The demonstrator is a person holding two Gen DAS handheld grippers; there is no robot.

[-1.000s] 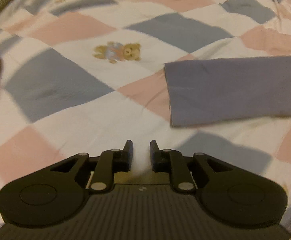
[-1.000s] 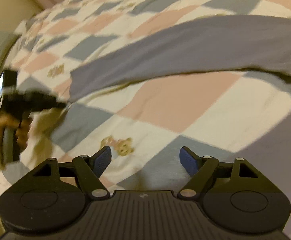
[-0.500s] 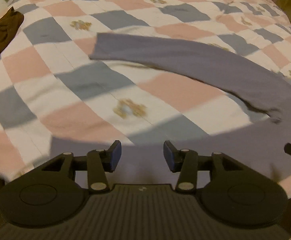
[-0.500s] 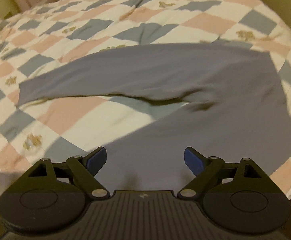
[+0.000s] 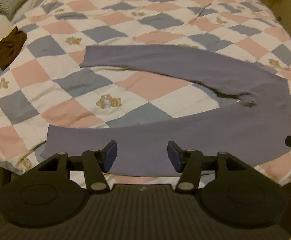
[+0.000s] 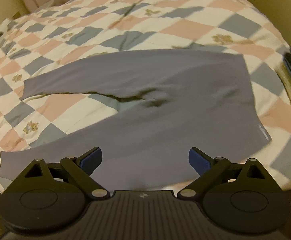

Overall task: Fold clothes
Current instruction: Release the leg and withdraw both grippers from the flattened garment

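Hovering over grey leggings (image 5: 185, 136) spread flat on a checked bed (image 5: 151, 84).
Left gripper (image 5: 142, 156) and right gripper (image 6: 145, 160) spread wide, holding nothing.

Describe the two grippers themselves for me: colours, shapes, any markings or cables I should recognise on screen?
Both look identical: the left gripper and right gripper have matte black bodies with a ribbed centre plate bearing a small pale logo, two round housings with recessed discs, and angular black linkage arms with silver pivot pins. The finger pads are blue. No cables or sleeves are visible.
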